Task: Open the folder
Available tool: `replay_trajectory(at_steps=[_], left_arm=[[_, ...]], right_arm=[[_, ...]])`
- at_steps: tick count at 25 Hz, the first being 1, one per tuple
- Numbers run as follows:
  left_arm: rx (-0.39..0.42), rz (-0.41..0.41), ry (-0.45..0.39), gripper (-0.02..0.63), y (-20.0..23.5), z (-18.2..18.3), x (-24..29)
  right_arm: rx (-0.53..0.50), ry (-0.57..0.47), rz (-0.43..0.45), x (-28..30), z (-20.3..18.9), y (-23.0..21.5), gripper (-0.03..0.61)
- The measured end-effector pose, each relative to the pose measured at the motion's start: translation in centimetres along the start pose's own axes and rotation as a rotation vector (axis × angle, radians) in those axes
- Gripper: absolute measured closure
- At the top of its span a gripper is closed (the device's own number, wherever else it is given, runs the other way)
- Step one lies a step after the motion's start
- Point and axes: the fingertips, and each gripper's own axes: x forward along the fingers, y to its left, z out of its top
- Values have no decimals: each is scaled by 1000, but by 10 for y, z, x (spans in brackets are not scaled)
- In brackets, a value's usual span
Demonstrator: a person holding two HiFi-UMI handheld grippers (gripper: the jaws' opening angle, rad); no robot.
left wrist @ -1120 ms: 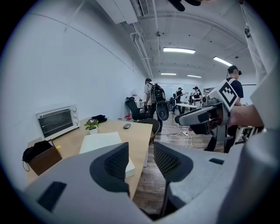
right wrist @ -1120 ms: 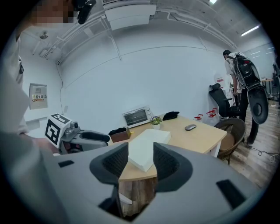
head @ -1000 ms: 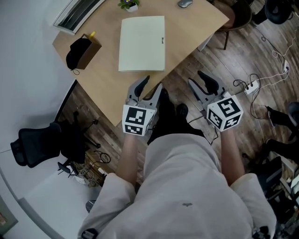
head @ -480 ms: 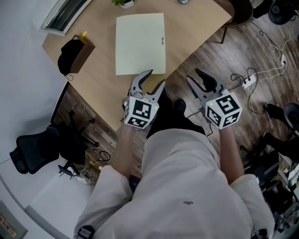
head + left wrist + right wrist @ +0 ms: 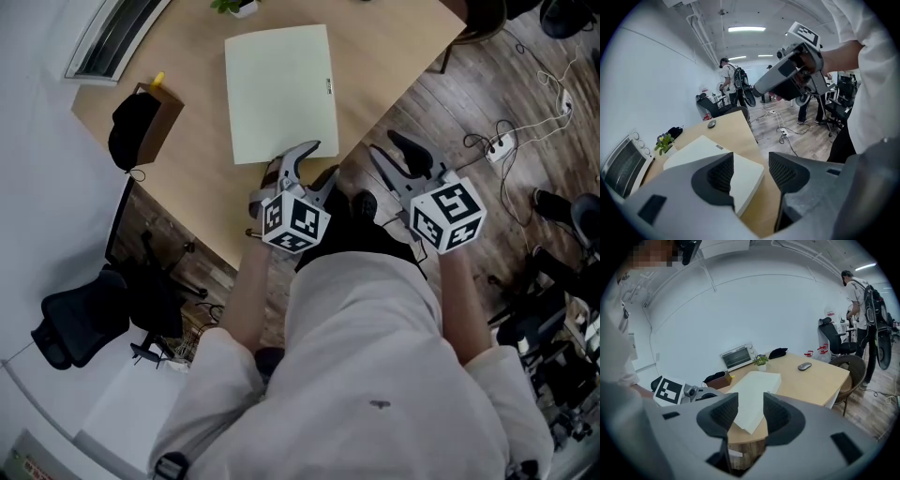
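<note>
A closed pale cream folder (image 5: 281, 89) lies flat on the wooden table (image 5: 384, 56). My left gripper (image 5: 314, 164) hangs over the folder's near right corner. Its jaws have just been opening and now stand wide, with nothing gripped. In the left gripper view, that corner of the folder (image 5: 747, 176) shows in the gap of the left gripper (image 5: 751, 161), below the pads. My right gripper (image 5: 381, 142) is off the table's edge, above the floor, open and empty. Seen through the jaws of the right gripper (image 5: 751, 404), the folder (image 5: 757, 385) lies farther ahead.
A cardboard box (image 5: 161, 120) with a black pouch on it stands at the table's left. Behind it are a toaster oven (image 5: 112, 37) and a small plant (image 5: 234, 7). A mouse (image 5: 805, 365) lies far right. A power strip (image 5: 497, 145) and cables trail on the floor. An office chair (image 5: 84, 314) stands left.
My left gripper has rolled and dropped forward onto the folder's near corner, and its jaws have widened. My right gripper has drifted a little forward and left.
</note>
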Motion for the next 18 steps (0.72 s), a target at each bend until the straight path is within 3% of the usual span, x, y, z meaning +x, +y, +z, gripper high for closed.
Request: replay_trajectory(at_steps=[18], left_arm=[[241,-107,37,390,-7,-37,36]], right_arm=[[60,-2,-103,29,-1,-8,420]])
